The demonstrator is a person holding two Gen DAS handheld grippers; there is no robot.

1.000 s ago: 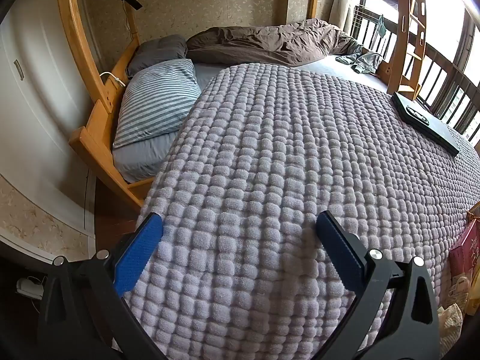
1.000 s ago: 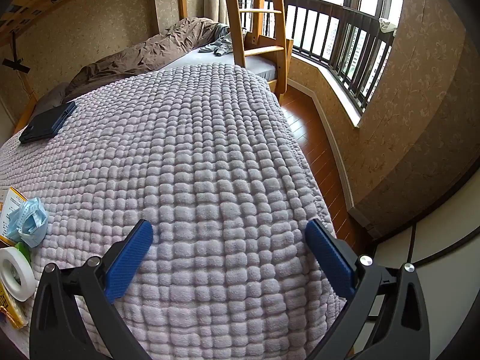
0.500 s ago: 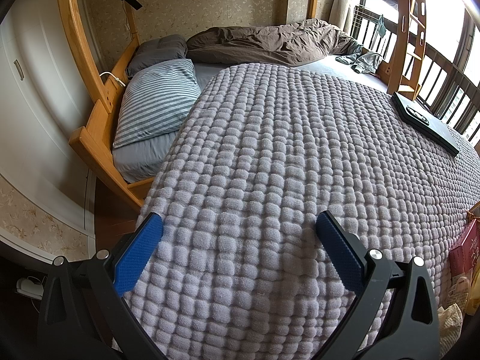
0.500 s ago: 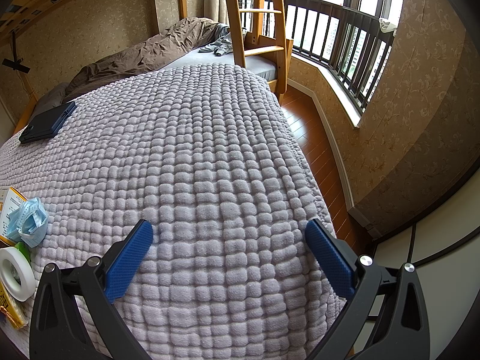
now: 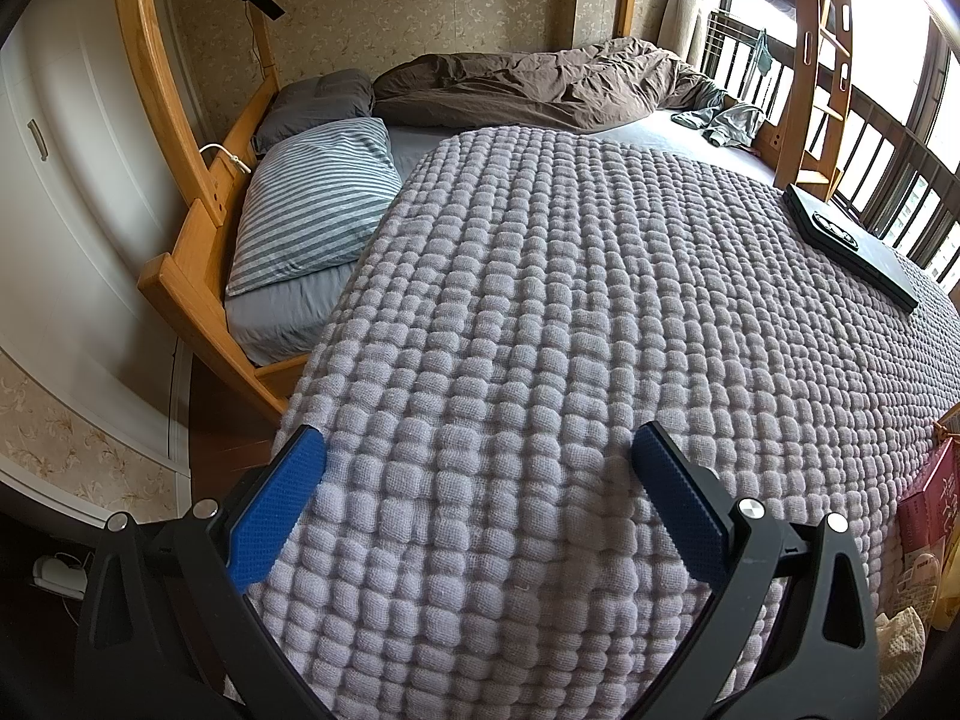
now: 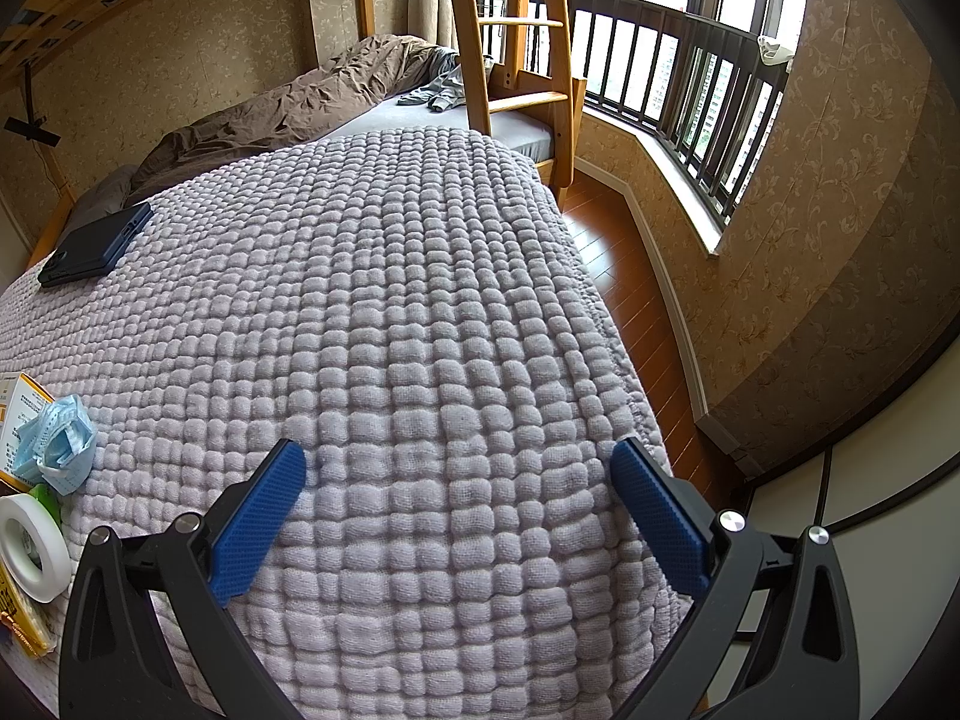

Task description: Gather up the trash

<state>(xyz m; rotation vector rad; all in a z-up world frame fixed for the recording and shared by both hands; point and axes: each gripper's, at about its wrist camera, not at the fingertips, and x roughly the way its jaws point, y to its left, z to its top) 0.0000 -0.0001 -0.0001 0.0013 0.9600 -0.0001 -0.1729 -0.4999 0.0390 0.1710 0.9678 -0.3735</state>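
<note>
— Both claws are hanging over the bed: we are seeing the left gripper (image 5: 477,456) and the right gripper (image 6: 456,468) each spread wide, blue pads apart, gripping nothing.

— What are we looking down on?

— We are facing a bumpy lilac blanket (image 6: 390,300) covering the mattress. The trash is sitting at its near edge, between the two claws: a crumpled blue face mask (image 6: 54,441) is lying on a yellow box (image 6: 18,405), with a white tape roll (image 6: 30,546) just beside it. From the left view, we are catching a red box (image 5: 933,498) at that same edge.

— Anything farther off?

— A dark flat case (image 5: 849,243) is resting mid-blanket, well apart from the trash.
</note>
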